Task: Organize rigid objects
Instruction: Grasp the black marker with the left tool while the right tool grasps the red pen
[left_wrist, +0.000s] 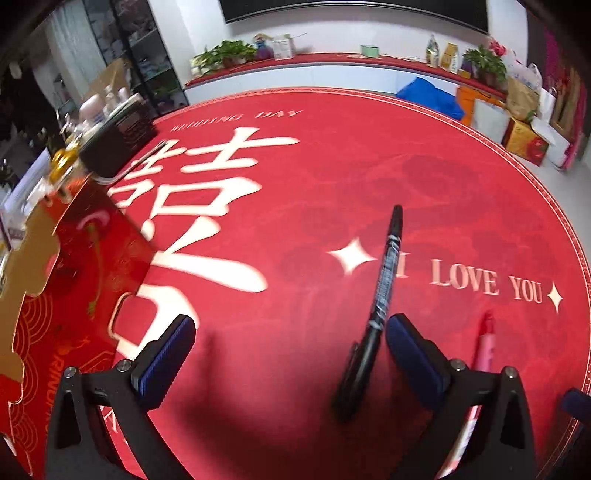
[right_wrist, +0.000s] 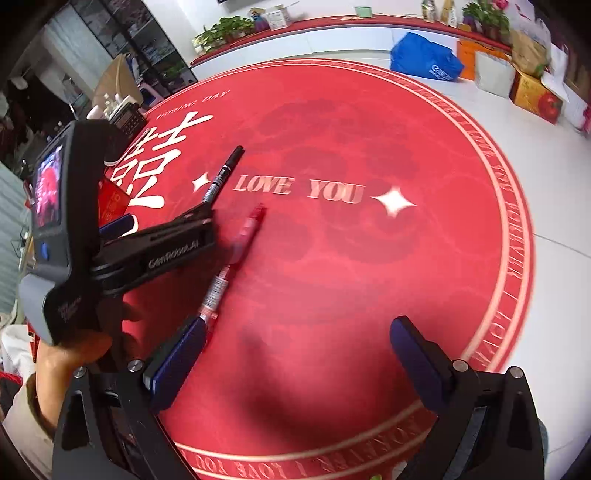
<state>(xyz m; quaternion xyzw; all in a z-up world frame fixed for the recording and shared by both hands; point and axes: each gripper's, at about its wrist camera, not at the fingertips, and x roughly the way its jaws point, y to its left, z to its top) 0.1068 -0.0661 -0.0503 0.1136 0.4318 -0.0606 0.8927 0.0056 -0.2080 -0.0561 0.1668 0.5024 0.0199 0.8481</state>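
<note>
Red and round, the wedding mat (right_wrist: 369, 258) under you carries both pens loose, so your sorting has hardly begun as far as I can judge. Your left gripper (left_wrist: 291, 336) is spread wide and holds nothing, with the black marker (left_wrist: 384, 273) lying between its fingers, close against the right-hand one, and the red gift box (left_wrist: 74, 280) just off to its left. Your right gripper (right_wrist: 295, 341) gapes empty too, the red pen (right_wrist: 236, 251) running forward from beside its left finger.

black pen (left_wrist: 384, 280) on rug (left_wrist: 314, 184) | pink pen (left_wrist: 485, 343) right of it | box (left_wrist: 74, 266) left
</note>
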